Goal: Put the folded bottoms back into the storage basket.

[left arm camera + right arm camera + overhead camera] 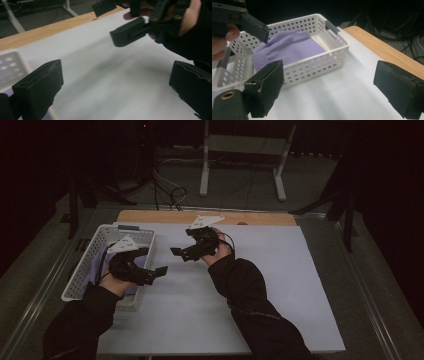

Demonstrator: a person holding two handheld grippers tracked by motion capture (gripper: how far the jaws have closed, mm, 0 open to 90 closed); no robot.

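A white perforated basket (80, 270) stands at the left of the table with a purple cloth (96, 266) lying in it. My left gripper (152, 261) hovers at the basket's right rim, open and empty, its jaws pointing right over the white sheet (270, 270). My right gripper (184, 242) hangs just right of it, open and empty, jaws pointing left toward the basket. In the right gripper view the basket (319, 62) and the folded cloth (292, 47) lie ahead of the wide-apart jaws. The left gripper view shows the right gripper (140, 27) close ahead, held in a hand.
The white sheet covers most of the table; a strip of bare wood (150, 216) shows along the far edge. Beyond the table are a white metal stand (205, 170) and cables (170, 195) on the dark floor. Metal rails run along both table sides.
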